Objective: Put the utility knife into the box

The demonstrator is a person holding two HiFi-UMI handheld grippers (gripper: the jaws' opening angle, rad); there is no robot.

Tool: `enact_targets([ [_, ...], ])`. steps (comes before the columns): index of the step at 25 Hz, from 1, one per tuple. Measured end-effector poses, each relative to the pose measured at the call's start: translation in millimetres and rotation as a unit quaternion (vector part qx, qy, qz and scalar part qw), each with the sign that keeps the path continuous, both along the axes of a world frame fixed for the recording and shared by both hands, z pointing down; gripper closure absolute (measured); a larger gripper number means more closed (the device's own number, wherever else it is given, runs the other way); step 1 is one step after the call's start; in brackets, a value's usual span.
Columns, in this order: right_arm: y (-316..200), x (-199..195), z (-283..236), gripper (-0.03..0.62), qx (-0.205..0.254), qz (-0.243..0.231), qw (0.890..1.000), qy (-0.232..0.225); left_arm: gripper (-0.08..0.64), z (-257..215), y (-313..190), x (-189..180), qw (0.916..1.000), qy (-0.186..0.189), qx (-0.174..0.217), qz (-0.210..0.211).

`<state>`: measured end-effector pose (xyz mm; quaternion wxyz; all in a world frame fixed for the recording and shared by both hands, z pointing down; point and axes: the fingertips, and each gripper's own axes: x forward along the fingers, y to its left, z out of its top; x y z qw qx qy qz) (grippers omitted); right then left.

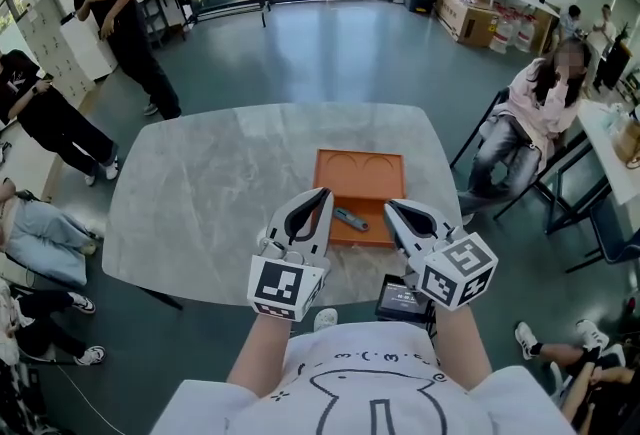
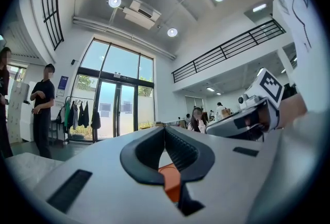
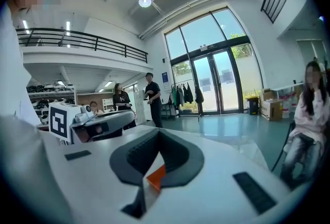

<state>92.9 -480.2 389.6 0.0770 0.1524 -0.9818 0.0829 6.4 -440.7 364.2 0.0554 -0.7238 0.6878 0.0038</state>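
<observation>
The utility knife, grey-blue, lies inside the shallow orange box near its front wall, at the middle of the marble table. My left gripper hovers over the box's front left corner, jaws shut and empty. My right gripper hovers at the box's front right corner, also shut with nothing held. Neither touches the knife. In the left gripper view the gripper points level and a bit of the orange box shows through the jaw gap. The right gripper view shows its gripper the same way, over the box.
A small black device lies at the table's near edge under my right gripper. A person stands beyond the table's far left corner, another sits on a chair to the right, and others sit at the left.
</observation>
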Motion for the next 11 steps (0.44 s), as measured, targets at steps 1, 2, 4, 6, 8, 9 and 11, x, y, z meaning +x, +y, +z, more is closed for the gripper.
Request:
enact_targets([
  [1, 0.4, 0.6, -0.4, 0.584, 0.002, 0.0, 1.0, 0.0, 0.545, 0.1, -0.3, 1.0, 1.0, -0.002, 0.0, 0.001],
  [2, 0.7, 1.1, -0.8, 0.584, 0.003, 0.0, 1.0, 0.0, 0.545, 0.4, -0.7, 2.0, 1.0, -0.004, 0.0, 0.002],
  [4, 0.1, 2.4, -2.2, 0.584, 0.007, 0.0, 1.0, -0.002, 0.545, 0.2, -2.1, 4.0, 1.0, -0.006, -0.001, 0.003],
  [6, -0.8, 2.7, -4.7, 0.584, 0.011, -0.001, 1.0, -0.004, 0.545, -1.3, -3.9, 5.1, 1.0, -0.008, -0.001, 0.004],
  [8, -0.9, 2.6, -6.7, 0.584, 0.014, -0.001, 1.0, -0.005, 0.545, -3.1, -5.0, 5.5, 1.0, -0.008, -0.001, 0.005],
  [9, -0.8, 2.6, -7.3, 0.584, 0.015, -0.001, 1.0, -0.005, 0.545, -3.7, -5.2, 5.7, 1.0, -0.008, -0.001, 0.005],
  [11, -0.5, 2.9, -8.0, 0.584, 0.016, 0.0, 1.0, -0.005, 0.545, -4.5, -5.2, 6.3, 0.9999, -0.008, 0.0, 0.006],
])
